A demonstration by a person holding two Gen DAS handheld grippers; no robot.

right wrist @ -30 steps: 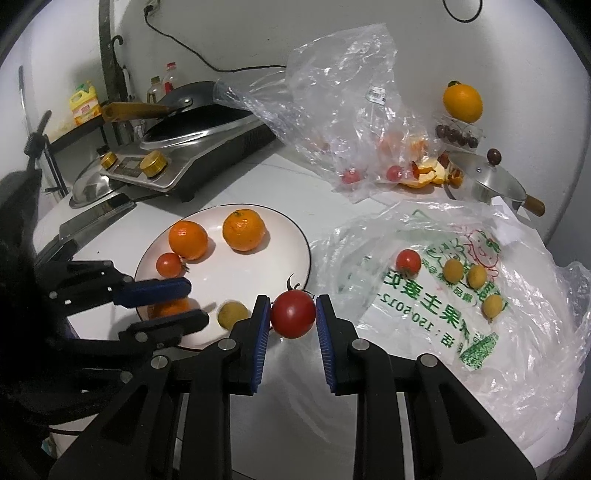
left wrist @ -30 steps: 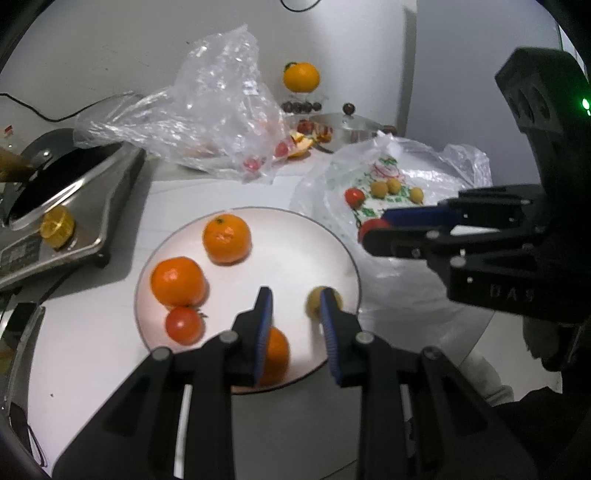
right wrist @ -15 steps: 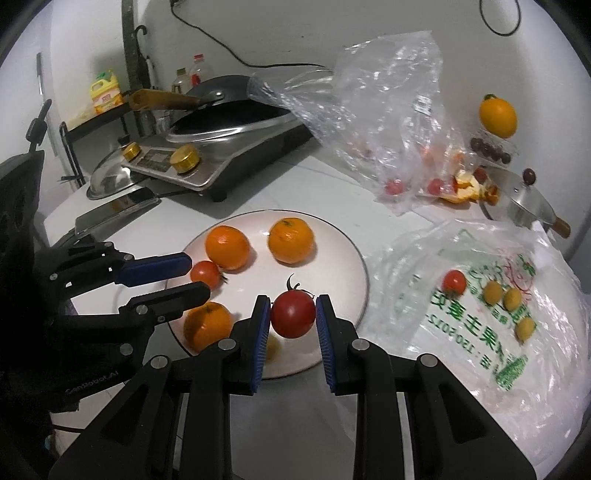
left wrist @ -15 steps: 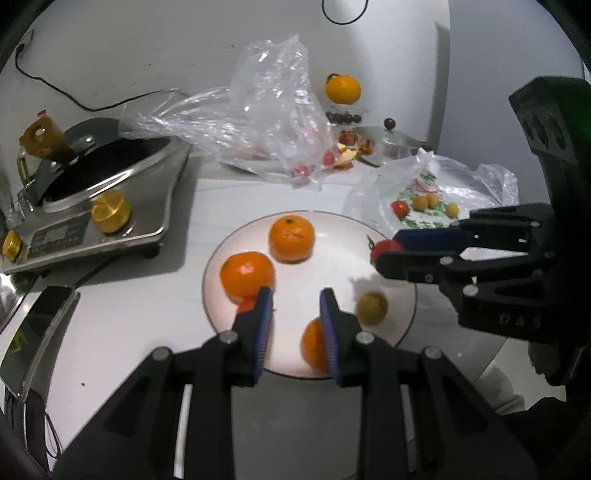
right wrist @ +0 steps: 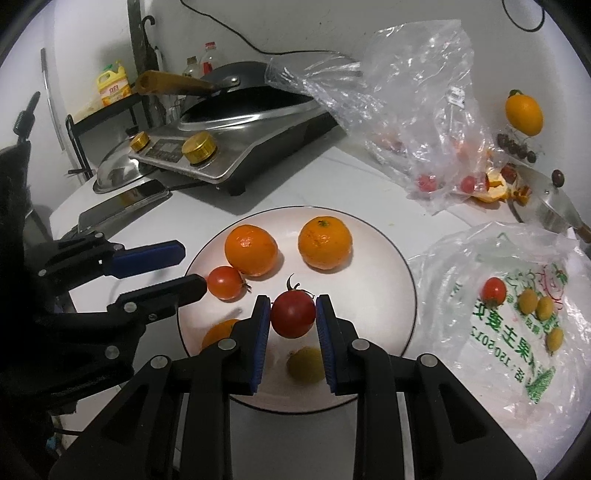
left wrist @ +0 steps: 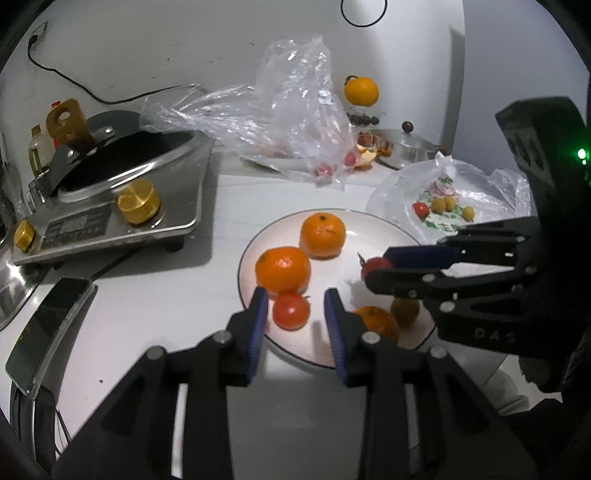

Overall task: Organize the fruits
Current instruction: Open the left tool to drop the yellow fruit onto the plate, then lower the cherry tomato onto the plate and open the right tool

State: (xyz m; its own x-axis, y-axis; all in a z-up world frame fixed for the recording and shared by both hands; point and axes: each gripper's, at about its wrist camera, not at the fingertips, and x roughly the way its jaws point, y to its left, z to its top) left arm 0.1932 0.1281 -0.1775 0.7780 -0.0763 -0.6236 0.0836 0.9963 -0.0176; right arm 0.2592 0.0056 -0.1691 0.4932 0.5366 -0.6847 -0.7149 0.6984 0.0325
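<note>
Black gripper (right wrist: 292, 325), blue finger pads (right wrist: 262, 334)

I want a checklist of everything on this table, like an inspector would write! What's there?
Surface: white tabletop, bare patches between things.
Job's things: plate holding three oranges, a small tomato and a yellow-green fruit; printed bag with one tomato and four small yellow fruits.
Clutter: clear bag, orange peel, cooker with wok, phone.
Grippers: right gripper shut on a red tomato over the plate; left gripper jaws just opening, straddling the small tomato without touching.
Cables: black cord along the wall.
Surroundings: bottles on a rack.
</note>
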